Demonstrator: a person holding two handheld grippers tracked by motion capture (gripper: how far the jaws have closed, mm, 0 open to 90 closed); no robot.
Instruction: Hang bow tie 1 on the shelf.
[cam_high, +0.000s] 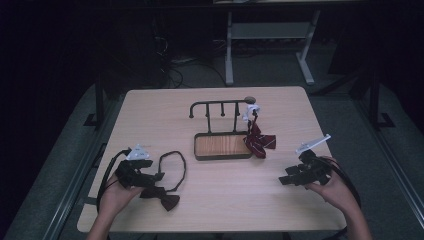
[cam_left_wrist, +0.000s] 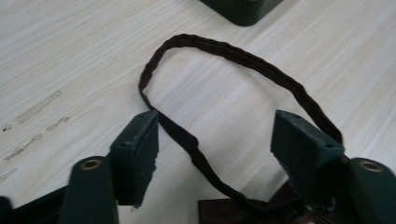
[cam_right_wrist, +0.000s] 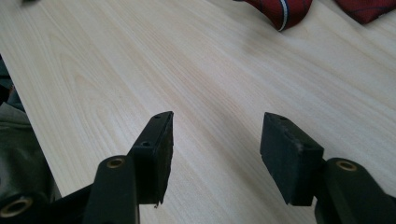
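Observation:
A dark maroon bow tie (cam_high: 164, 196) lies on the table at the front left, its thin strap (cam_high: 176, 164) spread in a loop behind it. My left gripper (cam_high: 157, 176) hovers over it, open. In the left gripper view the strap (cam_left_wrist: 224, 49) runs between the spread jaws of the left gripper (cam_left_wrist: 215, 140) without the pads pressing it, and the bow (cam_left_wrist: 224, 212) sits at the bottom edge. A red striped bow tie (cam_high: 260, 142) hangs from the black rack (cam_high: 220, 103). My right gripper (cam_high: 286, 180) stands open at the front right over bare wood, as the right gripper view (cam_right_wrist: 217, 140) shows.
The rack rises from a black tray with a wooden floor (cam_high: 222, 146) at mid-table; its corner (cam_left_wrist: 243, 9) shows in the left gripper view. The red tie's ends (cam_right_wrist: 282, 9) lie ahead of the right jaws. A white clip (cam_high: 252, 110) sits atop the rack's right end.

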